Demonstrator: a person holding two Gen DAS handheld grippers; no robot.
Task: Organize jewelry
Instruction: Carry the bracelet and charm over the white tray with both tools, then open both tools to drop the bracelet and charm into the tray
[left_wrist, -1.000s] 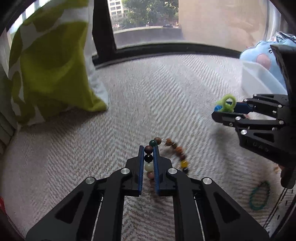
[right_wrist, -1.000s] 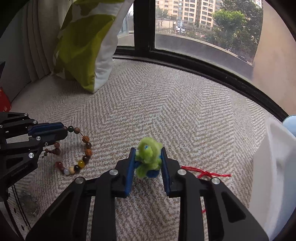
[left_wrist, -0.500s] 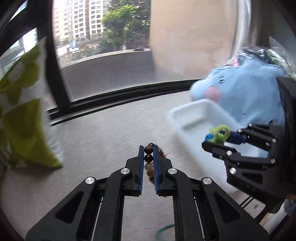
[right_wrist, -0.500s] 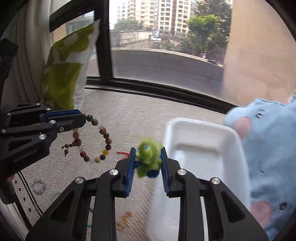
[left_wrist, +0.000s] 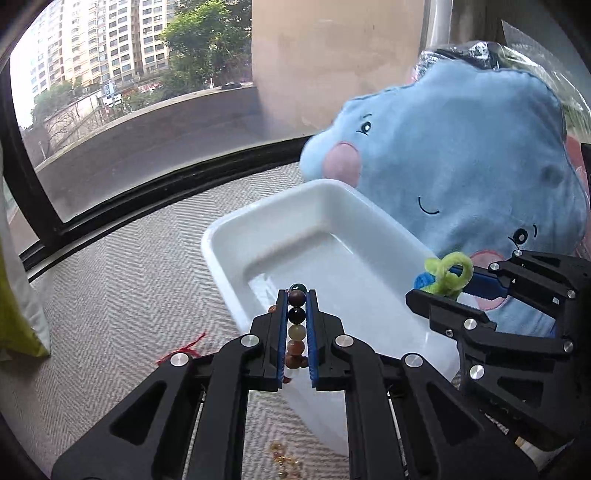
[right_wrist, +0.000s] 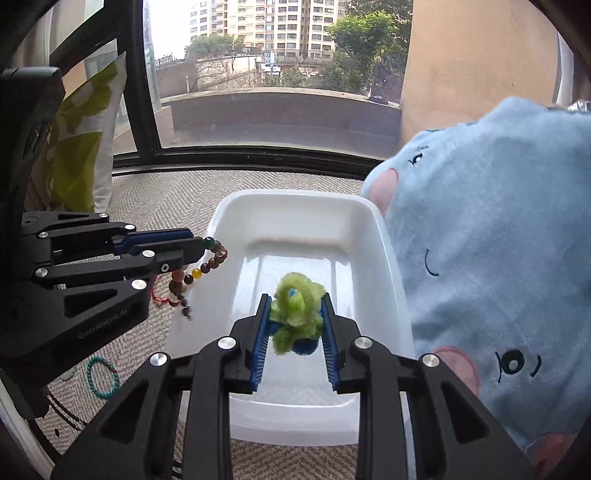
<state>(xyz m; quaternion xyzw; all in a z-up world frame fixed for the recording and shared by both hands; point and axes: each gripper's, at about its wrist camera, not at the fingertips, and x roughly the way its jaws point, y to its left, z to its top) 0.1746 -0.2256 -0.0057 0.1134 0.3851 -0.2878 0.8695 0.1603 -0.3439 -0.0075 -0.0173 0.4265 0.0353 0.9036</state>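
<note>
While the left gripper (left_wrist: 297, 295) keeps its fingers clamped on a string of round multicoloured beads, a bracelet (right_wrist: 201, 271) whose loose end dangles at the nine o'clock rim of the white rectangular plastic tray (right_wrist: 236, 206), the right gripper (right_wrist: 295, 308) holds its own fingers tight on a fuzzy green-and-blue pipe-cleaner ornament (right_wrist: 295, 314) directly above the tray's floor. A second ago both loads were low over the herringbone-woven carpet (left_wrist: 122, 295); now they have been lifted and swung across, so the tray fills the centre of both views, and it holds nothing yet. That puts the carry nearly done: I judge the release is the step in hand, the ornament already well placed, the bracelet needing a little more travel inward so it does not drape over the rim. At three o'clock a blue plush toy (right_wrist: 498, 240) crowds the tray. On the carpet at eight o'clock a turquoise beaded ring (right_wrist: 102, 376) waits, and a red thread (left_wrist: 183, 349) lies nearby.
</note>
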